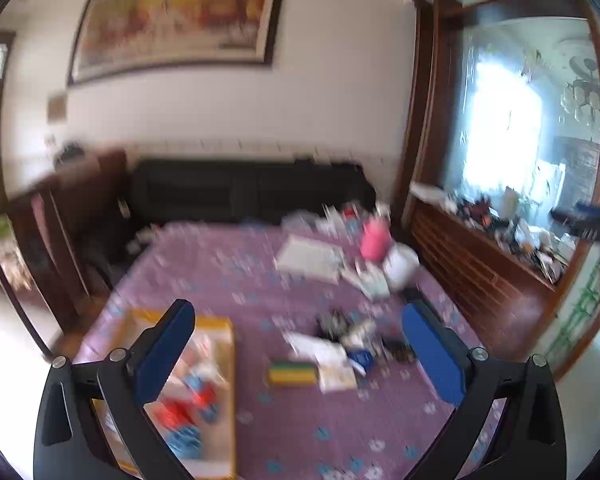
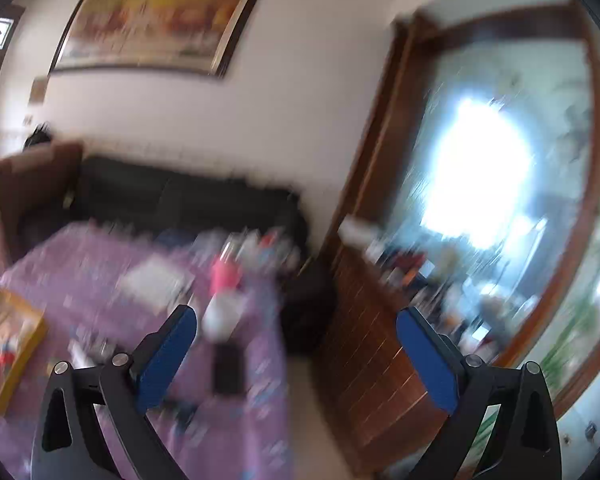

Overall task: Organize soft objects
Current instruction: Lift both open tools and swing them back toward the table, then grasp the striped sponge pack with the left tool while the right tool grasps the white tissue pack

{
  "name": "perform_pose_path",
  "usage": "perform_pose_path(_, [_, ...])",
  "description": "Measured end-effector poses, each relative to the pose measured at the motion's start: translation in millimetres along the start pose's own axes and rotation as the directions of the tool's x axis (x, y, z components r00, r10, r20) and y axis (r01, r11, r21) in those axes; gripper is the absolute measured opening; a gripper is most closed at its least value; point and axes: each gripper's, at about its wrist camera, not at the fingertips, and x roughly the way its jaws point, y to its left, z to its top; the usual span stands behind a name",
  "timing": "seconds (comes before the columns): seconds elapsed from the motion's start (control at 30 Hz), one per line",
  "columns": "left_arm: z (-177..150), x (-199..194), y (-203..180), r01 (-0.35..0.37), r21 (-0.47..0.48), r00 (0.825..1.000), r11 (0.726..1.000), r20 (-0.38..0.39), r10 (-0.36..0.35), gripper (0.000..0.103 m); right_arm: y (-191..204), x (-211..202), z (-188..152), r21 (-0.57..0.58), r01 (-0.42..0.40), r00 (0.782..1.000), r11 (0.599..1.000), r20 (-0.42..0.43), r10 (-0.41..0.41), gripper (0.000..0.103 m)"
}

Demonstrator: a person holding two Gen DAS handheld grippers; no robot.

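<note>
Both views are blurred. A yellow-rimmed box (image 1: 224,364) sits at the near left of the purple-clothed table (image 1: 220,272), with red and blue soft items (image 1: 188,412) inside. A green-and-yellow sponge (image 1: 293,372) lies right of the box. My left gripper (image 1: 298,344) hangs above the table, open, with nothing between its blue pads (image 1: 166,356). My right gripper (image 2: 296,360) is also open and holds nothing, above the table's right edge. In the right wrist view the box (image 2: 24,340) is at the far left.
Papers and small dark clutter (image 1: 340,344) lie mid-table. A pink object (image 1: 374,240), a white object (image 1: 400,264) and a white board (image 1: 308,256) sit further back. A dark flat object (image 2: 228,368) lies near the right edge. A black sofa (image 1: 244,188) and a wooden cabinet (image 1: 472,264) flank the table.
</note>
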Motion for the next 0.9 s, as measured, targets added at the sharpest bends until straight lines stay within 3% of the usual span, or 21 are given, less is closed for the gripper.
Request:
perform_pose_path(0.07, [-23.9,46.5,5.8,0.013,-0.053,0.994,0.998,-0.108,-0.018,0.103,28.3,40.2,-44.9,0.019,-0.121,0.987,0.992,-0.107,0.122,0.101])
perform_pose_path(0.13, [-41.6,82.3,14.7,0.013,-0.114,0.981,0.993,-0.193,-0.035,0.103,60.1,72.6,-86.4,0.048,-0.232,0.953,0.972,-0.190,0.236,0.098])
perform_pose_path(0.2, [-60.3,120.3,24.0,0.007,-0.167,0.959,0.986,-0.280,-0.054,0.103,94.1,100.7,-121.4,0.096,-0.333,0.903,0.938,-0.253,0.347,0.094])
perform_pose_path(0.23, [-68.4,134.0,27.2,-0.002,-0.173,0.950,0.985,-0.309,-0.052,0.103,114.9,116.0,-141.2,0.147,-0.398,0.858,0.906,-0.289,0.424,0.092])
perform_pose_path(0.3, [-78.0,162.9,33.2,-0.032,-0.175,0.934,0.984,-0.357,-0.033,0.103,140.2,132.4,-158.7,0.228,-0.462,0.793,0.857,-0.325,0.515,0.078])
perform_pose_path(0.33, [-80.3,175.4,36.3,-0.046,-0.174,0.928,0.984,-0.373,-0.023,0.103,161.0,147.1,-166.1,0.278,-0.499,0.744,0.821,-0.347,0.570,0.073])
perform_pose_path(0.4, [-83.0,193.2,43.1,-0.070,-0.180,0.921,0.981,-0.390,-0.006,0.103,193.8,164.2,-172.7,0.299,-0.533,0.698,0.791,-0.374,0.611,0.054])
perform_pose_path(0.43, [-83.3,199.2,46.3,-0.076,-0.188,0.918,0.979,-0.396,-0.005,0.103,218.0,171.0,-171.6,0.289,-0.547,0.681,0.786,-0.392,0.618,0.052])
perform_pose_path(0.7, [-93.8,253.3,60.5,-0.106,-0.223,0.881,0.969,-0.473,-0.013,0.103,301.9,233.7,-154.4,0.229,-0.522,0.693,0.822,-0.448,0.565,0.051])
perform_pose_path(0.8, [-99.8,274.6,54.6,-0.102,-0.204,0.863,0.974,-0.506,-0.016,0.103,313.0,241.1,-161.9,0.204,-0.508,0.704,0.837,-0.461,0.540,0.051])
perform_pose_path(0.9, [-104.5,295.7,47.4,-0.107,-0.167,0.843,0.980,-0.537,0.000,0.103,310.6,233.7,-163.7,0.182,-0.516,0.696,0.837,-0.480,0.533,0.048])
